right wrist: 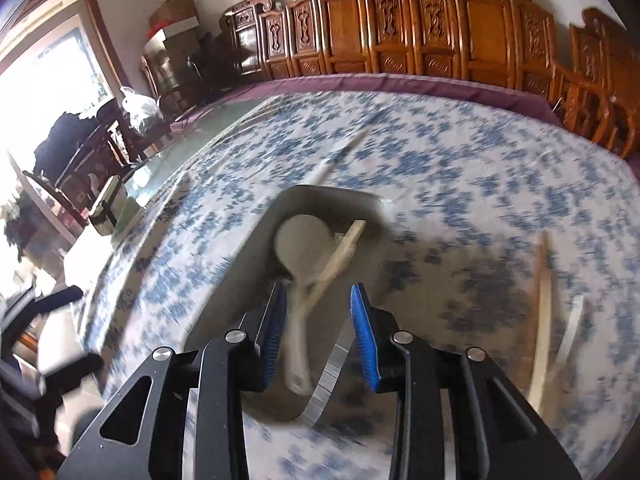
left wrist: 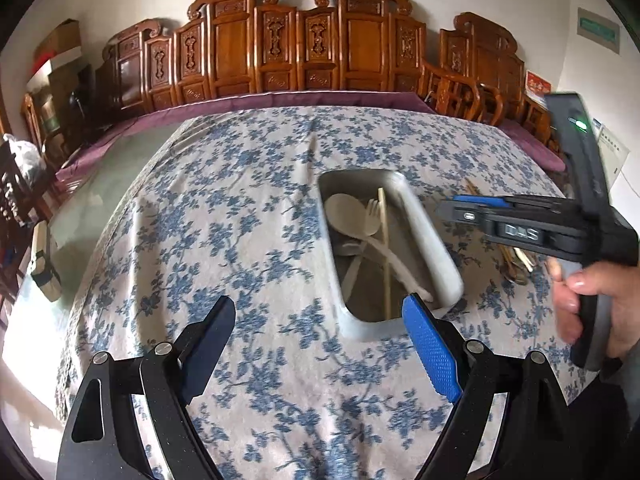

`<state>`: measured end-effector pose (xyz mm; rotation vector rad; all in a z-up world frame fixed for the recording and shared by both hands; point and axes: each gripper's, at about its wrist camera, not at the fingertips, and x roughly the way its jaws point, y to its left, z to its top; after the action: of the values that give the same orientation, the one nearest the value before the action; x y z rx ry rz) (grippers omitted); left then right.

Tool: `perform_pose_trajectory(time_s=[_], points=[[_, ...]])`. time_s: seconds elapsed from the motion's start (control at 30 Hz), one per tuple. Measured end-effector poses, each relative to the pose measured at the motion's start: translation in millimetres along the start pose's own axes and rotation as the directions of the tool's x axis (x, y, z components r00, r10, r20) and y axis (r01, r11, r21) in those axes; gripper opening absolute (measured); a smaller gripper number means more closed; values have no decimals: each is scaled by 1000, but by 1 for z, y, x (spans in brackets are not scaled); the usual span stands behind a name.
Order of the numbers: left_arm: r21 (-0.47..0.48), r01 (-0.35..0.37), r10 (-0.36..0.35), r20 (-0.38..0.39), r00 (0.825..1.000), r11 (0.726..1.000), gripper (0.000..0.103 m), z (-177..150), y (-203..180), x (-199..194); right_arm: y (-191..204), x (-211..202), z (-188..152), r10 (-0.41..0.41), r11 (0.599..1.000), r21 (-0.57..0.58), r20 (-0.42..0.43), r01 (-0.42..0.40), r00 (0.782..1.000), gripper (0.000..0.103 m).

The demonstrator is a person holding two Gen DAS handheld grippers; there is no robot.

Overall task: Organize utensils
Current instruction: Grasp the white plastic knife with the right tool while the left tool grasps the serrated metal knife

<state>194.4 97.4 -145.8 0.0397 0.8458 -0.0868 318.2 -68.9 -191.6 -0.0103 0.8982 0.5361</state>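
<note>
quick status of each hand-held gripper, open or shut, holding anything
Left hand-held gripper: open wide, empty, above the tablecloth.
Right hand-held gripper: open, gripping nothing, over the white spoon in the metal tray.

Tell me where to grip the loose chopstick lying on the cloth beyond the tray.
Take the chopstick near its middle, coming straight down from above. It lies flat on the tablecloth, pointing away past the tray, so the jaws should close across its thin width, not along it.
</note>
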Motion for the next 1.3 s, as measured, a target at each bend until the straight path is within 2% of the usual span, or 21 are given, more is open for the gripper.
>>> perform_pose_trajectory(time_s=[0.17,0.37,0.63,0.73,0.87,1.0,1.1,1.23,1.3], points=[[53,24,-24,-4,1000,998,82,5,-35,5,-42,-34,-21,-94,994,-56,29,96,995,36],[73,80,-79,-14,997,994,82,17,-82,20,-108,-54,-44,-173,985,-4,43,173,984,36],[130,114,-108,-58,993,985,82,25,-138,54,-167,-40,-64,-206,977,66,17,205,978,36],[140,123,-113,-77,991,982,82,25,-149,64,-185,-27,-71,-183,976,119,-28,185,983,28],[142,130,-117,-94,989,981,82,24,-158,74,-193,-16,-69,-134,979,148,-51,140,990,28],[135,137,-122,-115,986,981,82,20,-165,84,-188,-4,-69,-121,983,127,-82,130,989,28],[139,140,-123,-128,984,980,82,15,-171,90,-180,5,-73,-141,985,78,-117,151,983,28],[136,143,-123,-146,982,980,82,8,-177,98,-164,10,-76,-219,975,-47,-131,215,967,29],[134,144,-123,-154,980,980,82,5,-180,101,-167,10,-76,-205,979,-31,-137,203,969,29]])
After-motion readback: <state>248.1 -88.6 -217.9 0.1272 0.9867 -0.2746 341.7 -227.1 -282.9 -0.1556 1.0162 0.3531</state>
